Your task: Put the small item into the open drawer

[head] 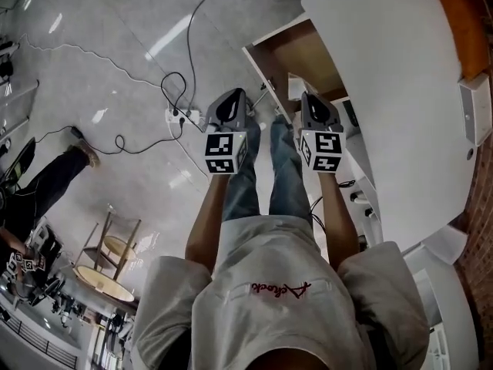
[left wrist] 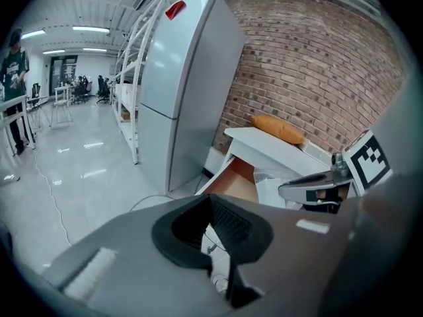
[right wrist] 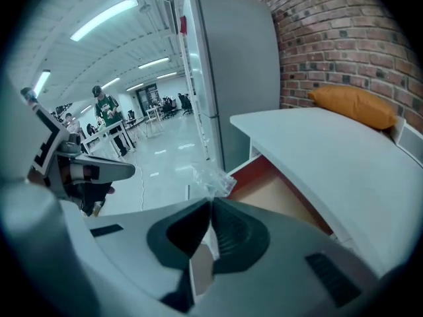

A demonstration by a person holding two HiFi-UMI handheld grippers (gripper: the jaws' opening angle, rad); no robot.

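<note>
- Right gripper (right wrist: 210, 207): fingers pressed together on the neck of a small plastic bag (right wrist: 211, 179). The crinkled clear film stuck out just past the tips. I judged the pinch was at the edge so the bag could hang free and drop cleanly.
- Small plastic bag, location: in the air at the right gripper's tips, over the front edge of the drawer (head: 296, 52) and not yet inside it.
- Left gripper (left wrist: 210, 200): fingers brought together, tips meeting, nothing between them. It was held level beside the right one and apart from it. I read it as idle, parked clear of the drawer mouth.
- Drawer: pulled out from under the white desk (head: 385, 91), its brown floor showing. It was open straight ahead of both grippers, so the bag needed only a short reach forward and a release.
- Desk top: overhung the back of the drawer, which I judged left the front part as the easy place to drop the bag.
- Fridge (right wrist: 238, 65): stood beyond the desk against the brick wall, out of the way.
- Orange cushion (right wrist: 353, 104): lay on the far end of the desk, not involved.
- Power strip (head: 181, 116): lay on the floor to the left with cables trailing, well clear of the work.
</note>
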